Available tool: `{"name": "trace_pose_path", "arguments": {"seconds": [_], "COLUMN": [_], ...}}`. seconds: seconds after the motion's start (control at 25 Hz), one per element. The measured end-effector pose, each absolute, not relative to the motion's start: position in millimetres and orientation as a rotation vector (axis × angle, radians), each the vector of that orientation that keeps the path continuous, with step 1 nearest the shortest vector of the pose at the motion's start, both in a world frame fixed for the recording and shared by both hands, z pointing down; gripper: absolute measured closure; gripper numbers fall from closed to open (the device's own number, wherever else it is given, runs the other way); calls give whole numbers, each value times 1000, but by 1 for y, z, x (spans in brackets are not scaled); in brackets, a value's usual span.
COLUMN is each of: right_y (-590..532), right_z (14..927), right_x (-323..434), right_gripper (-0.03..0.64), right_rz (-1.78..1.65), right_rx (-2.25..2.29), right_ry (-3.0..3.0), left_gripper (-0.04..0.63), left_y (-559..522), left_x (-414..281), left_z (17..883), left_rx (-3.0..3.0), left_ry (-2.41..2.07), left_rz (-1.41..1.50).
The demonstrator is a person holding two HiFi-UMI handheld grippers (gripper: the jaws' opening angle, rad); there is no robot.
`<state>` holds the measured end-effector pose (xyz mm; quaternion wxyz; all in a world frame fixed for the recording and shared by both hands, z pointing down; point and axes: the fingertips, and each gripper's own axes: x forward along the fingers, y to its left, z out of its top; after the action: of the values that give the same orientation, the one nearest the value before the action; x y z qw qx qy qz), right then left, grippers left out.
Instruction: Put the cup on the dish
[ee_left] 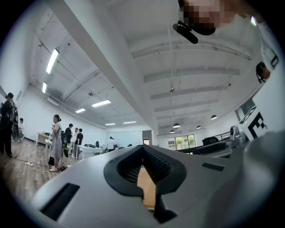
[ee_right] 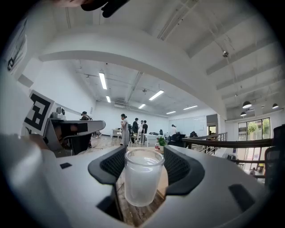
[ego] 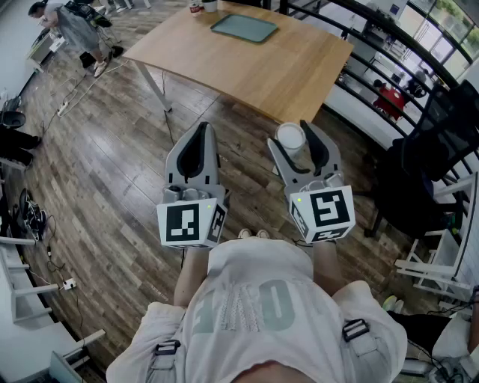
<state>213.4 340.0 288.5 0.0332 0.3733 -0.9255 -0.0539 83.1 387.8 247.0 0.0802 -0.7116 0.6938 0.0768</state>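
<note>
A frosted glass cup (ego: pixel 290 139) is held upright in the air over the wooden floor, with my right gripper (ego: pixel 293 135) shut on it. In the right gripper view the cup (ee_right: pixel 142 176) stands between the two black pads (ee_right: pixel 111 165), which touch its sides. My left gripper (ego: pixel 200 131) hangs beside it on the left, jaws shut together with nothing in them; in the left gripper view its tips (ee_left: pixel 142 148) meet. The dish, a teal rectangular tray (ego: pixel 244 28), lies on the far part of the wooden table (ego: pixel 254 71), well ahead of both grippers.
A red-and-white can (ego: pixel 196 7) and a pale cup (ego: pixel 209 5) stand at the table's far edge. A black railing (ego: pixel 359 63) and a black chair (ego: pixel 438 142) lie to the right. A person (ego: pixel 71 26) stands at the far left, with cables (ego: pixel 75 93) on the floor.
</note>
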Motion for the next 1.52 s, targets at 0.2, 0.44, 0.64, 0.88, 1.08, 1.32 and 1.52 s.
{"name": "trace_pose_path", "arguments": {"seconds": [0.2,0.44,0.64,0.88,1.08,1.32,1.52], "right_y": [331,321,307,288,271,260,228], "right_z": [287,289,300,304,308,314,319], "right_x": [216,218,228,236,235,221,184], "right_gripper": [345,345,345,345,345,345,345], "right_rz": [-174,-191,-74,-56,-39,-75,-108], "right_rx": [1139,1133,1170,1160,1146,1108,1055], "right_ry": [-2857,-2862,-2889,-2891,-2888,-2953,-2979], "left_gripper": [588,588,588,588,588,588,588], "left_y": [379,369,355,341,325,310,279], "left_x": [88,92,94,97,89,69,27], "left_z": [246,248,260,266,271,285,303], "left_rx": [-2119,-2114,-2119,-2115,-2100,-2040,-2008], "left_ry": [2074,2070,2089,2100,2130,2133,2181], "left_rz": [224,225,207,226,227,250,268]}}
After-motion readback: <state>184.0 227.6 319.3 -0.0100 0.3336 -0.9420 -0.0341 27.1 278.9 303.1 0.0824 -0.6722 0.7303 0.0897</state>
